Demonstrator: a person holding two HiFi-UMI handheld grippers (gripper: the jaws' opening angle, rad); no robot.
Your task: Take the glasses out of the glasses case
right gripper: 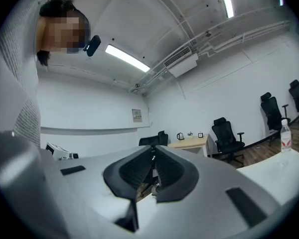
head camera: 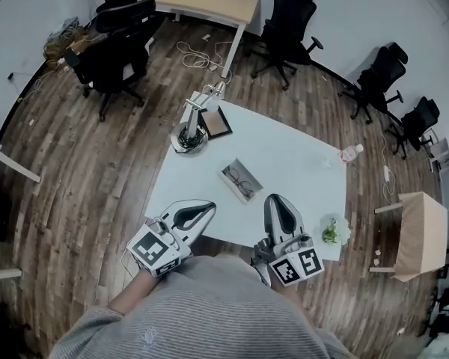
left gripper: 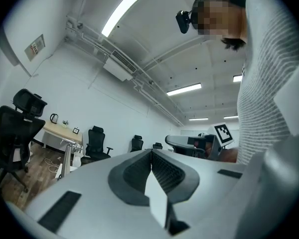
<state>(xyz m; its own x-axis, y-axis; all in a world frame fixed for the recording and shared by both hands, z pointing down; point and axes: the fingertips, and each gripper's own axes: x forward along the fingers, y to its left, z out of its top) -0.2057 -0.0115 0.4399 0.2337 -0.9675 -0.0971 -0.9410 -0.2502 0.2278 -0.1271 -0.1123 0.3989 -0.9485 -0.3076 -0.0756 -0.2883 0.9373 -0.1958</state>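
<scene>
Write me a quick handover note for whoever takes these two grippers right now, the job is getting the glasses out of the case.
Left gripper: jaws together, holding nothing, hovering at the near edge of the white table.
Right gripper: jaws together, holding nothing, also at the near edge.
Glasses case: lying open mid-table, just beyond both grippers, touched by neither.
Glasses: inside the case.
Done: the case is open.
Left: open one gripper, reach in, grip the glasses and lift them out. The other gripper could probably steady the case.
</scene>
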